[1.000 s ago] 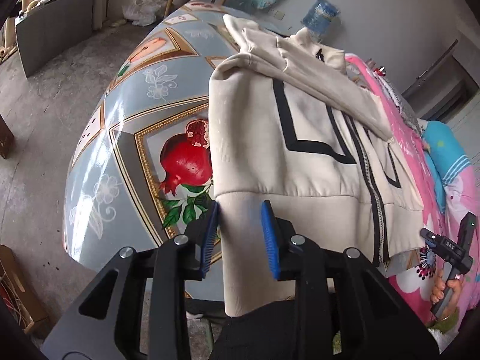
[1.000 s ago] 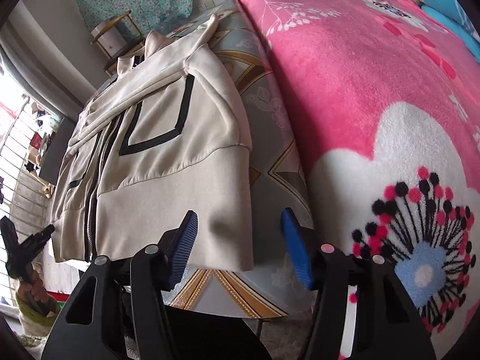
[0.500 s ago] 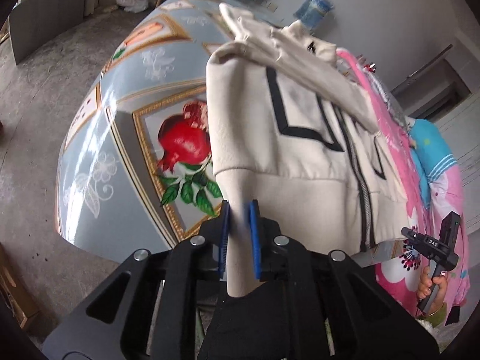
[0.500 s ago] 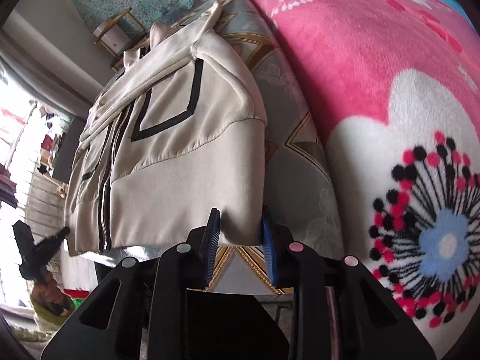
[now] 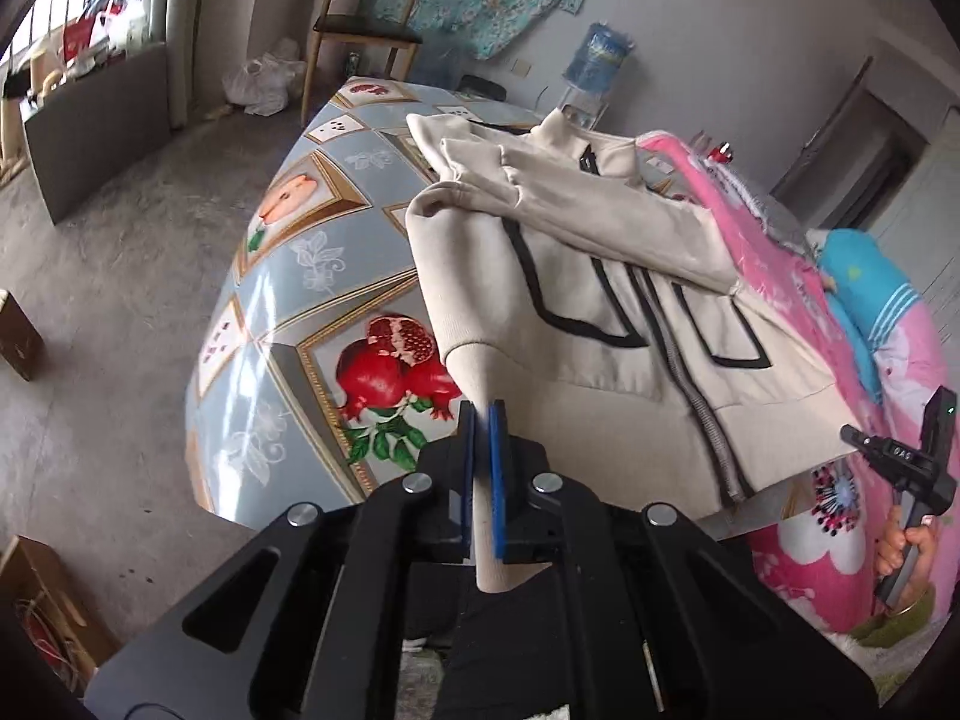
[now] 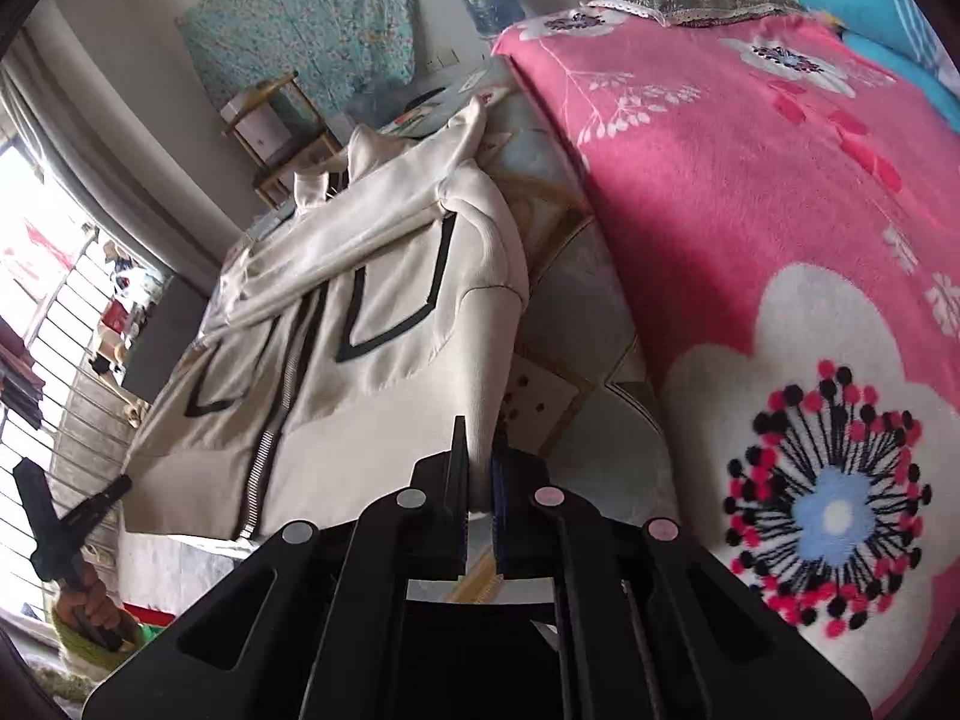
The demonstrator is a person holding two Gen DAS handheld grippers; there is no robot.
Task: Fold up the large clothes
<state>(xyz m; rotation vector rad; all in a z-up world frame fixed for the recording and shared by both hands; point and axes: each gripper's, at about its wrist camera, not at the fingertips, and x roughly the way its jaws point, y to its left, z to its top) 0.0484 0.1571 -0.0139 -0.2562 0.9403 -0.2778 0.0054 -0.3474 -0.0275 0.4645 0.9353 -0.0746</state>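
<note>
A cream zip jacket (image 5: 576, 276) with black trim lies front up on a table covered in a fruit-print cloth (image 5: 312, 276), sleeves folded across its chest. My left gripper (image 5: 482, 420) is shut on the jacket's left bottom hem corner. My right gripper (image 6: 478, 438) is shut on the jacket's (image 6: 384, 312) right bottom hem corner. Both corners are lifted off the table's near edge. Each view shows the other gripper (image 5: 900, 456) (image 6: 54, 516) held at the far corner.
A pink flowered blanket (image 6: 780, 240) covers the bed right beside the table. A blue pillow (image 5: 864, 300) lies on it. A wooden chair (image 5: 360, 30), a water bottle (image 5: 606, 54) and a white bag (image 5: 264, 84) stand beyond the table. Bare concrete floor (image 5: 108, 300) lies to the left.
Both grippers went from open around the hem corners to shut on them, then lifted the hem up off the table edge.
</note>
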